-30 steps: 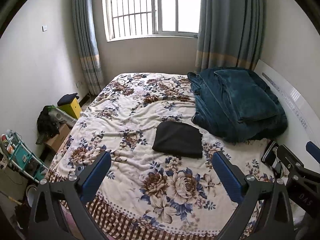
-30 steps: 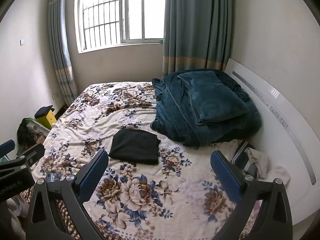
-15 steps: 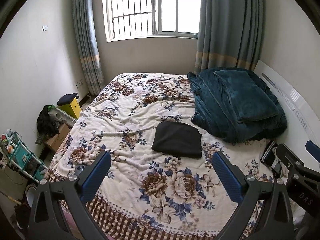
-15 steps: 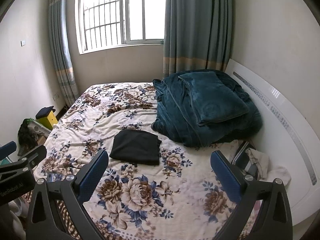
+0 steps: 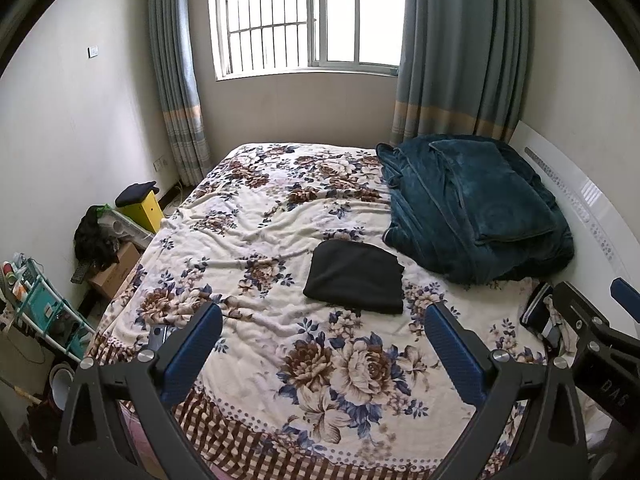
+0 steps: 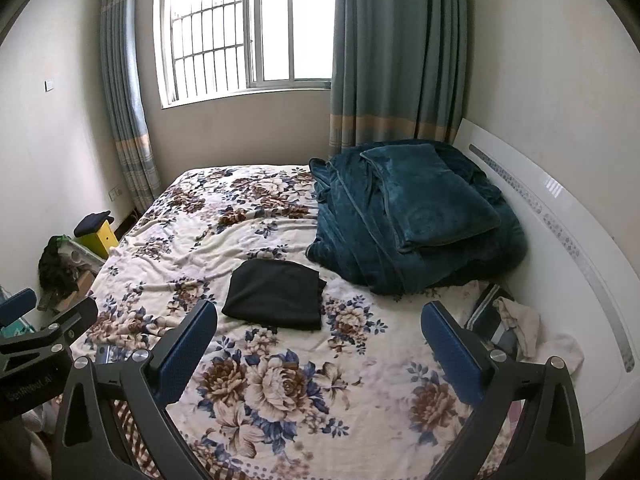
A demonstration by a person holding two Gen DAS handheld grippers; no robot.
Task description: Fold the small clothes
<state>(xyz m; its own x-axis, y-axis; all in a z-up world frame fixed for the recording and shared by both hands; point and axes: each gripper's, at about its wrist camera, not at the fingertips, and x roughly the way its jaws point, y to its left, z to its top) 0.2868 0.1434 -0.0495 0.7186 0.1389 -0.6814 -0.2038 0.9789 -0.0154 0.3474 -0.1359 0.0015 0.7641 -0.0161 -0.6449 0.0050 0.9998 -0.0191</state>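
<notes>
The folded black cloth garment (image 5: 356, 276) lies flat mid-bed on the floral bedspread (image 5: 280, 216), long axis running across, just beside the teal plush blanket heap (image 5: 476, 208). Left gripper (image 5: 322, 344) and right gripper (image 6: 318, 340) hover spread wide, empty; garment type unclear.

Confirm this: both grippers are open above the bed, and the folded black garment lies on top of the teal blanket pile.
One detail is wrong. The folded black garment lies on the floral bedspread, beside the teal blanket pile, not on top of it; the left wrist view shows this. The left gripper and right gripper are indeed open above the bed.
</notes>
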